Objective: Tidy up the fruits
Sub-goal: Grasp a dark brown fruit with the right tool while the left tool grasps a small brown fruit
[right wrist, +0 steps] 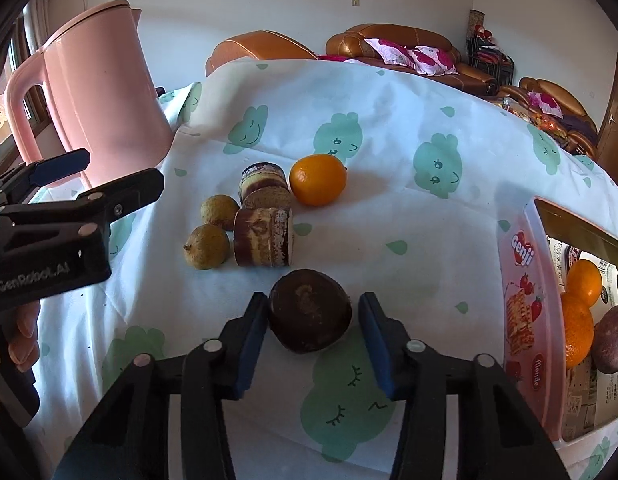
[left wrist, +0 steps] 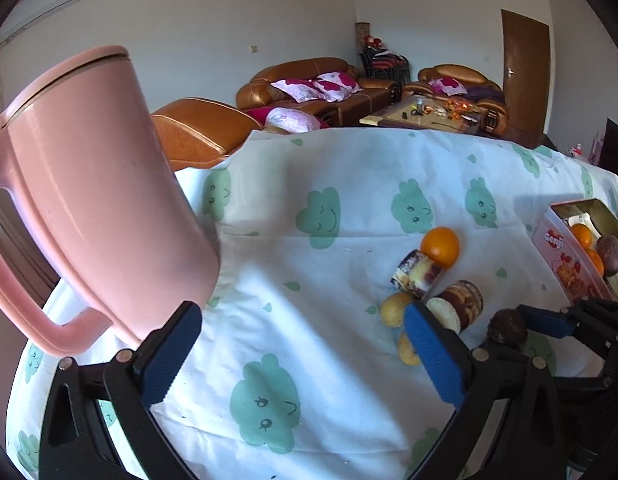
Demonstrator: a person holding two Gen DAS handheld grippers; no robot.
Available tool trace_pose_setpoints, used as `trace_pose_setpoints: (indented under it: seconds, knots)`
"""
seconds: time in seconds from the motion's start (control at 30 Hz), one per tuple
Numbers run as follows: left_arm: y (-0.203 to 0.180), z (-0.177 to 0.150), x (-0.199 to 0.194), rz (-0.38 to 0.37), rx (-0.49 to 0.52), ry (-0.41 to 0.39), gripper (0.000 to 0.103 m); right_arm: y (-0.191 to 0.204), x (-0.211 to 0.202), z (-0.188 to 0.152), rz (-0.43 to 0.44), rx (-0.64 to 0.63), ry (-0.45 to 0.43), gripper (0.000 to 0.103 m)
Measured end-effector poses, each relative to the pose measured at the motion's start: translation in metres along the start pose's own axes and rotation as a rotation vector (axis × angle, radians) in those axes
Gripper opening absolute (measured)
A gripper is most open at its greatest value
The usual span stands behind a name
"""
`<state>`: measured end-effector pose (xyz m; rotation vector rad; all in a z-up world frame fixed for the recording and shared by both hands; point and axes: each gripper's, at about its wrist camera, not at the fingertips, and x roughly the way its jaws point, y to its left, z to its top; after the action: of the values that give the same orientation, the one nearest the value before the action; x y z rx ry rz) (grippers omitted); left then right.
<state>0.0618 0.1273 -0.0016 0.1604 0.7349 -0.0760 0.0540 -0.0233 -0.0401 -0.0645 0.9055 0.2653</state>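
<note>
Blue-padded right gripper [right wrist: 313,332] tilted down, jaws flanking dark fruit [right wrist: 310,316].

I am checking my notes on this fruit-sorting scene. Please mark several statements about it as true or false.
1. The dark round fruit lies between the fingers of the right tool. True.
2. The pink kettle lies on its side. False: it stands upright.
3. The pink tin already holds oranges. True.
4. The left tool grips an orange. False: its jaws are open, with nothing between them.
5. One orange sits on the tablecloth. True.
</note>
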Motion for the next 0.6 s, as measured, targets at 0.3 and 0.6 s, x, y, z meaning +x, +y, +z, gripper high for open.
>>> trace_pose_setpoints:
  seconds: [0.3, 0.6]
  knots:
    - [-0.027, -0.008, 0.009, -0.113, 0.106, 0.062, 0.078, -0.015, -0.02, -0.007, -0.022, 0.042, -0.058, 0.04]
    - [-0.04, -0.015, 0.034, -0.169, 0.105, 0.148, 0.059, -0.022, -0.031, -0.014, -0.018, 0.045, -0.079, 0.041]
